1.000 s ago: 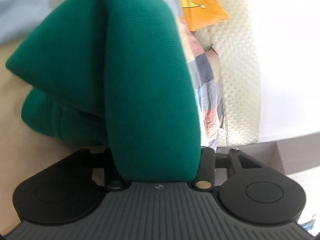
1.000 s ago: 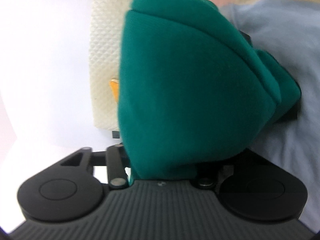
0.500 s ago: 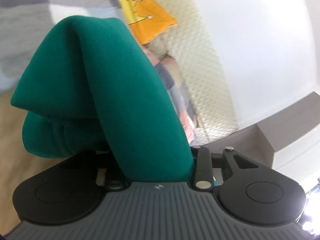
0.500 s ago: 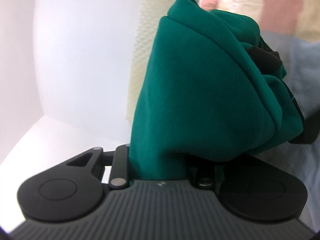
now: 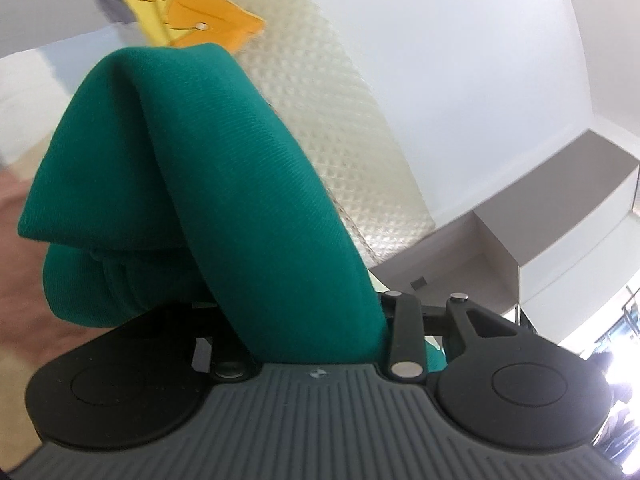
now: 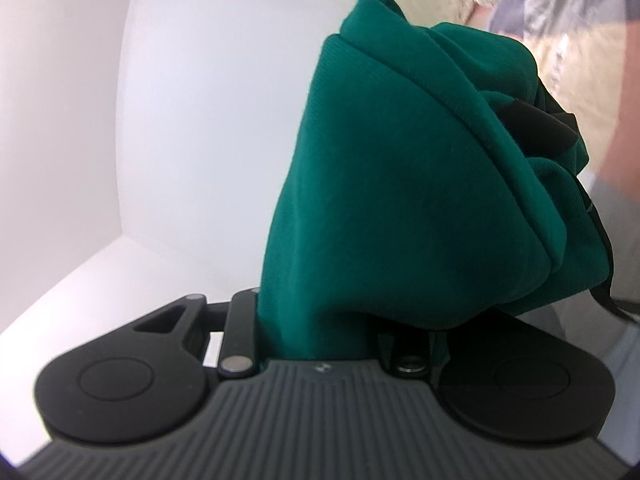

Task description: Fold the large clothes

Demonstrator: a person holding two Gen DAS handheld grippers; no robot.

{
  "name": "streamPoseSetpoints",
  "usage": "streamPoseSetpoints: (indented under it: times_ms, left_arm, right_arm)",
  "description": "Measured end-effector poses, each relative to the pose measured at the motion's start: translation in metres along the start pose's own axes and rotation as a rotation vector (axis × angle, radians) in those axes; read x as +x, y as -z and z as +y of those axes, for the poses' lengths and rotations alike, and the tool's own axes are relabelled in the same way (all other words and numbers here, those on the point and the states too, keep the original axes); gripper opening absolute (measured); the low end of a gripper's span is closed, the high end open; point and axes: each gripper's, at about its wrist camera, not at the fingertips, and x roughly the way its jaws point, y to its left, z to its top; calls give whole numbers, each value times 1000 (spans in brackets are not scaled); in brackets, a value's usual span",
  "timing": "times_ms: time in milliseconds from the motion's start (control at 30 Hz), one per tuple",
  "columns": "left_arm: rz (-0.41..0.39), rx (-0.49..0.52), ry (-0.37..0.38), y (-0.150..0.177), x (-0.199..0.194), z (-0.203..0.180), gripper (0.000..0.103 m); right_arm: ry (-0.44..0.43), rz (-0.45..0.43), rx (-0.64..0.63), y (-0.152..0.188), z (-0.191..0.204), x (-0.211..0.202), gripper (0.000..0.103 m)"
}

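White wall [image 5: 460,80] and a cream quilted panel [image 5: 320,128] behind; a yellow-orange cloth with snaps [image 5: 192,12] and blurred striped fabric at the upper edge; no desk in view. Item: green garment [image 5: 224,200], thick knit, bunched and draped over both claws, raised clear of any surface visible here. Left claw [image 5: 316,320]: jaws partly closed on a thick fold of the garment, fingertips hidden under cloth. Right claw [image 6: 320,320]: likewise clamped on a bundled fold, with a dark trim or cord [image 6: 532,120] showing at the far side. Step judged: lifting two held points to let the garment hang open. Handling note: keep both grips firm, draw the claws apart evenly until the cloth between them hangs flat, and avoid twisting, since heavy knit may slip or drag unevenly.
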Motion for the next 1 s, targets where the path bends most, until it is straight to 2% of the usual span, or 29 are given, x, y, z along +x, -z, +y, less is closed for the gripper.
streamPoseSetpoints:
  times_ms: [167,267,333,467,600,700,800,900,1000]
  left_arm:
    - [49,22,21,7,75,-33,41]
    - [78,28,28,4,133,-46,41]
    - [97,37,32,15,160,-52,41]
    - [142,63,27,24,225,-56,41]
    - [191,95,26,35,283,-54,41]
    - [216,124,38,40,331,-59,41]
    - [248,148,37,58,363,-47,41]
    - [298,182,13,71,378,-29,41]
    - [344,206,-23,87,382,-11,41]
  right_arm:
    - [-10,-71,-17,-46,-6,8,37]
    - [-4,-103,-30,-75,-16,16,37]
    - [0,-123,-39,-95,-25,21,37]
    - [26,-148,-59,-130,-48,39,37]
    - [51,-167,-71,-160,-77,38,37]
    - [67,-190,-64,-173,-102,32,37]
    - [101,-214,-52,-168,-128,32,37]
    - [155,-227,7,-159,-156,23,37]
    - [253,-186,41,-151,-173,16,37]
